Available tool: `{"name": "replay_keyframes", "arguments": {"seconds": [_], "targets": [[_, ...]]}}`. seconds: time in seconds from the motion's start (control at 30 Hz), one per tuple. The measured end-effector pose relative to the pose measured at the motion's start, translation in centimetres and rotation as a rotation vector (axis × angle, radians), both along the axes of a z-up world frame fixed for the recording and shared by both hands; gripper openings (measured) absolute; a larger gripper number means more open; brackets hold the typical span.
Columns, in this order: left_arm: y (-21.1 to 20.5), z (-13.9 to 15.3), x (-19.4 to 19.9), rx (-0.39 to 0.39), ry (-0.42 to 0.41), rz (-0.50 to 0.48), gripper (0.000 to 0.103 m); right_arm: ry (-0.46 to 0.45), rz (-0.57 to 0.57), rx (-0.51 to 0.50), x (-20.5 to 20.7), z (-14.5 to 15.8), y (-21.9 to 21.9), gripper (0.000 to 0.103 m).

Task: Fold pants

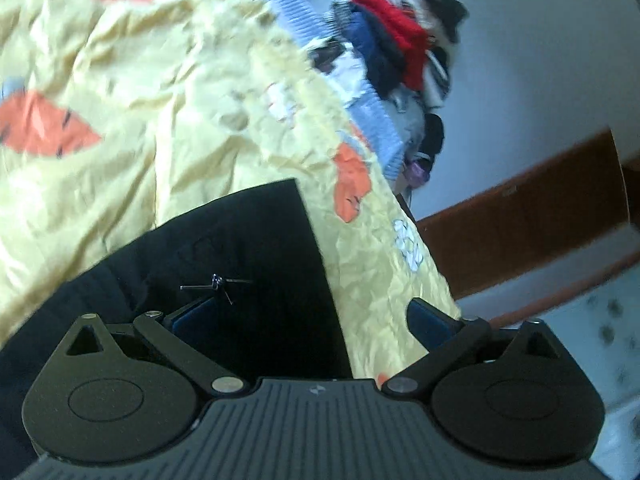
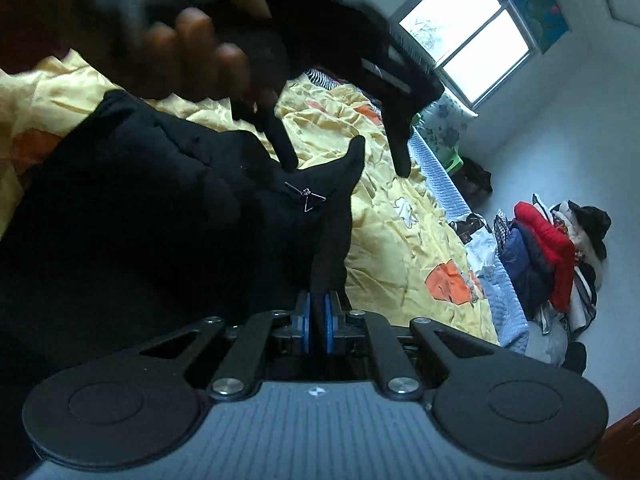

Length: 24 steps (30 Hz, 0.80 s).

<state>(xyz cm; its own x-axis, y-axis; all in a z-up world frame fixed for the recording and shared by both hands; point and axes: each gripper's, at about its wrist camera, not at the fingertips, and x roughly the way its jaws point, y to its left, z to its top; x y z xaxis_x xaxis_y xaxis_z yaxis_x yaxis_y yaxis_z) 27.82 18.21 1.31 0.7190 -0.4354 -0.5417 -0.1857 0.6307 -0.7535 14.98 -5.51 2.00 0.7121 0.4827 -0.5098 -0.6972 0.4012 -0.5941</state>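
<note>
Black pants (image 1: 224,248) lie on a yellow bed cover (image 1: 160,80) with orange patches. My left gripper (image 1: 312,316) is open just above the pants' edge, its blue pads wide apart and empty. In the right wrist view the pants (image 2: 140,208) are bunched and partly lifted. My right gripper (image 2: 317,320) is shut on a raised strip of the black cloth. The left gripper (image 2: 344,160) shows above it, held by a hand, fingers spread open over the pants' pointed corner.
A pile of clothes (image 2: 556,256) with a red garment lies on the floor beside the bed; it also shows in the left wrist view (image 1: 400,48). A blue-grey blanket edge (image 2: 472,224) runs along the bed side. A window (image 2: 472,28) is at the far wall.
</note>
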Motion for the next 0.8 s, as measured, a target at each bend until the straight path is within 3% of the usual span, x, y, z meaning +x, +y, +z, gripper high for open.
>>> {"name": "replay_keyframes", "arguments": {"seconds": [0.07, 0.1, 0.13, 0.23, 0.37, 0.53, 0.8], "targets": [[0.4, -0.6, 0.7, -0.037, 0.003, 0.009, 0.066, 0.0, -0.005, 0.012, 0.0, 0.1, -0.2, 0.008], [0.4, -0.7, 0.6, -0.046, 0.006, 0.003, 0.032, 0.002, -0.006, 0.016, 0.0, 0.2, -0.2, 0.008], [0.5, -0.8, 0.4, -0.045, 0.008, -0.006, 0.02, -0.005, -0.008, 0.018, 0.0, 0.2, -0.2, 0.008], [0.6, -0.1, -2.2, 0.016, -0.046, -0.004, 0.008, -0.022, -0.009, 0.022, -0.3, 0.2, -0.1, 0.008], [1.0, 1.1, -6.7, 0.06, -0.113, -0.025, 0.006, -0.008, -0.003, 0.046, -1.7, 0.5, -0.2, 0.008], [2.1, 1.1, -12.4, 0.066, -0.12, -0.056, 0.005, 0.031, 0.037, 0.075, -5.3, 1.2, -0.3, 0.008], [3.3, -2.2, -17.0, 0.108, -0.002, -0.075, 0.006, 0.187, 0.146, 0.076, -9.8, -0.1, 1.5, 0.007]]}}
